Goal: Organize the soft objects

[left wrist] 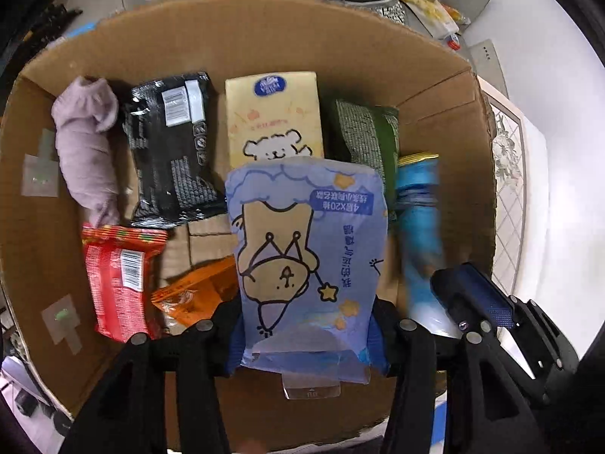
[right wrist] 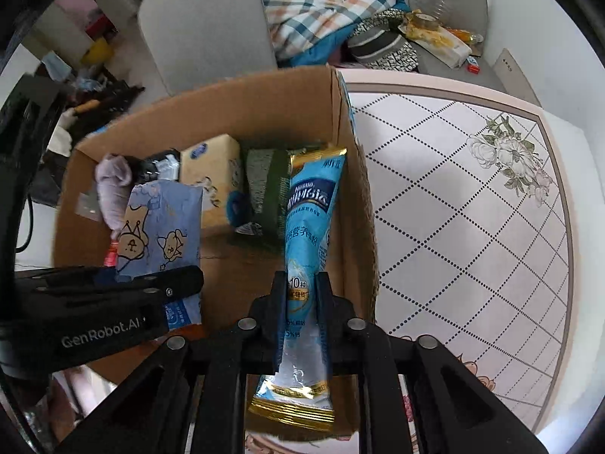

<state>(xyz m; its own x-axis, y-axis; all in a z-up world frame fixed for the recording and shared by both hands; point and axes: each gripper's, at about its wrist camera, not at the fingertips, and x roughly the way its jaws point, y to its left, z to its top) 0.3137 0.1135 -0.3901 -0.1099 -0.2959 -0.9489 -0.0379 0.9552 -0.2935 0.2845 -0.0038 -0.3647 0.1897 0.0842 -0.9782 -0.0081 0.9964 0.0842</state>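
Note:
My left gripper [left wrist: 306, 329] is shut on a light blue tissue pack [left wrist: 306, 246] with a cartoon bear and holds it over the open cardboard box [left wrist: 264, 34]. My right gripper [right wrist: 300, 287] is shut on a long blue Nestle sachet [right wrist: 310, 208] with gold ends and holds it over the box's right side [right wrist: 355, 227]. In the box lie a lilac cloth roll [left wrist: 85, 143], a black pack [left wrist: 170, 147], a yellow tissue pack [left wrist: 274, 113], a green pack [left wrist: 366, 136], a red pack [left wrist: 117, 283] and an orange pack [left wrist: 193, 291].
The box stands on a table with a white diamond-pattern cloth [right wrist: 472, 208] to its right. Behind it stand grey chairs [right wrist: 204, 26] piled with a checked cloth [right wrist: 321, 7] and snack wrappers [right wrist: 438, 38]. Dark clutter lies at the far left [right wrist: 75, 94].

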